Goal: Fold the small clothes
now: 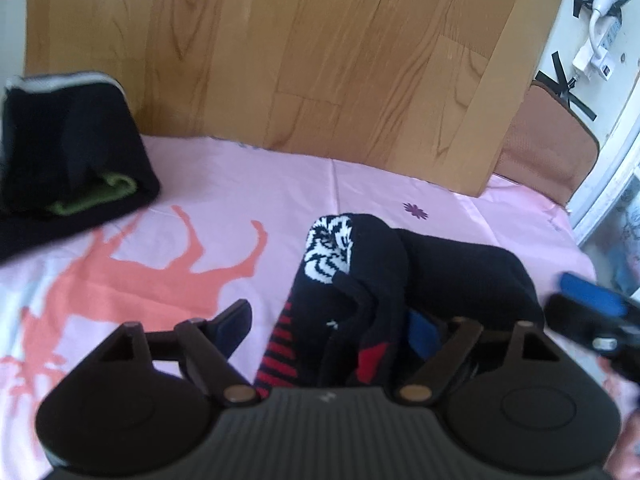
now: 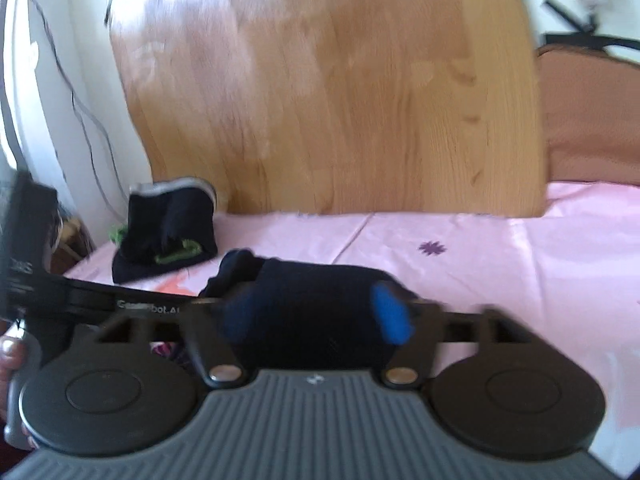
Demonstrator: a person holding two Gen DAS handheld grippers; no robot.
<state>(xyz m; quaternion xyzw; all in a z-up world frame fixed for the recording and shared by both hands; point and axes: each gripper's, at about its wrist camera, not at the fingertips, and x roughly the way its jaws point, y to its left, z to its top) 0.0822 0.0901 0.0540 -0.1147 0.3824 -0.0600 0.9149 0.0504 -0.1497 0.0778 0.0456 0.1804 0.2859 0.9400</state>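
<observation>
Pink cloth with an orange animal shape and a small purple flower covers the bed (image 1: pixel 224 184), and it looks smooth and thin. In the middle of it lies a dark sock pair (image 1: pixel 360 280), soft and knitted, bunched into a lumpy heap. One part has a black and white zigzag patch, and lower down there are red stripes and a red patch.

The left gripper (image 1: pixel 332 328) is black with a ribbed grey body. Its fingers are spread wide. The left finger rests apart from the socks on the pink cloth, and the blue-padded right finger is tucked against the knit. The socks sit between the two fingers, which do not squeeze them.

The right gripper (image 2: pixel 316 316) shows blurry in its own view. Its two blue pads (image 2: pixel 390 314) stand apart on either side of the dark rounded end of the socks. I cannot tell if they press the knit or just sit beside it. From the left view, this gripper's blue tip shows at the right edge, near the heap.

Far back on the left sits a folded dark bundle (image 1: pixel 68 148) with a white edge and a green bit poking out. It leans near the wooden board (image 1: pixel 304 52), which is shiny with wavy grain. A brown cushion (image 1: pixel 548 140) stands past the board.
</observation>
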